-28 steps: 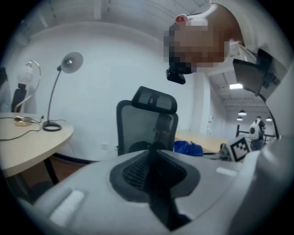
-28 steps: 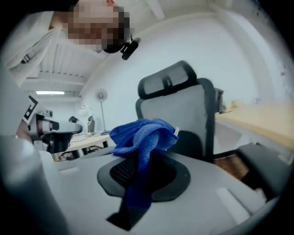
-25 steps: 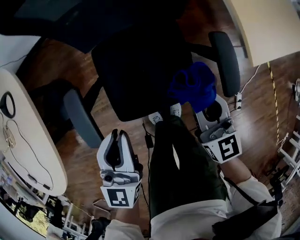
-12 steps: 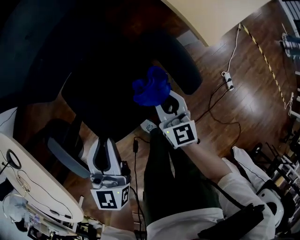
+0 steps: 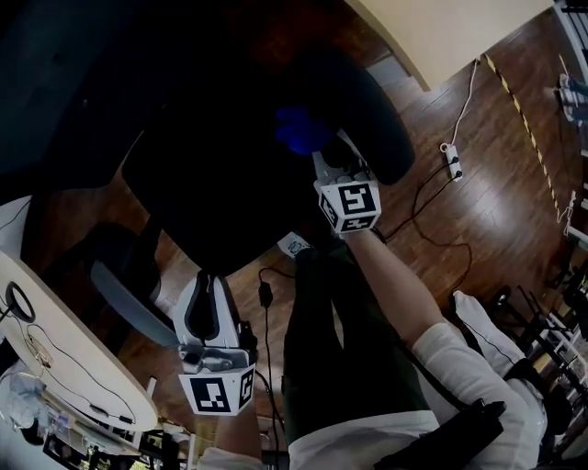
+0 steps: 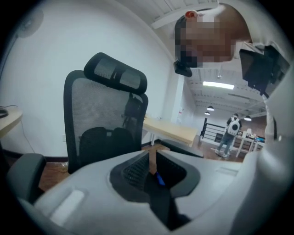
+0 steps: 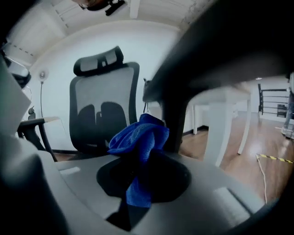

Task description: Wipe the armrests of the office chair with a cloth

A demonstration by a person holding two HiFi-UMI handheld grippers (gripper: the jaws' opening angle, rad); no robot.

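Observation:
The black office chair (image 5: 230,174) fills the middle of the head view, its right armrest (image 5: 372,110) at the upper right and its left armrest (image 5: 129,298) at the lower left. My right gripper (image 5: 319,154) is shut on a bunched blue cloth (image 5: 296,128) over the seat's right side, just left of the right armrest. In the right gripper view the cloth (image 7: 140,135) sticks up from the right gripper (image 7: 138,172), and the armrest (image 7: 220,50) looms dark above it. My left gripper (image 5: 204,283) is shut and empty near the seat's front left, by the left armrest (image 6: 25,170).
A pale table (image 5: 64,367) with cables lies at the left, another table (image 5: 450,27) at the upper right. A power strip and cord (image 5: 450,158) lie on the wooden floor. The chair's mesh back (image 6: 105,119) stands ahead of both grippers.
My right gripper has sunk with the cloth and moved in toward the seat beside the right armrest. The left gripper has drifted a little lower and closer to the chair.

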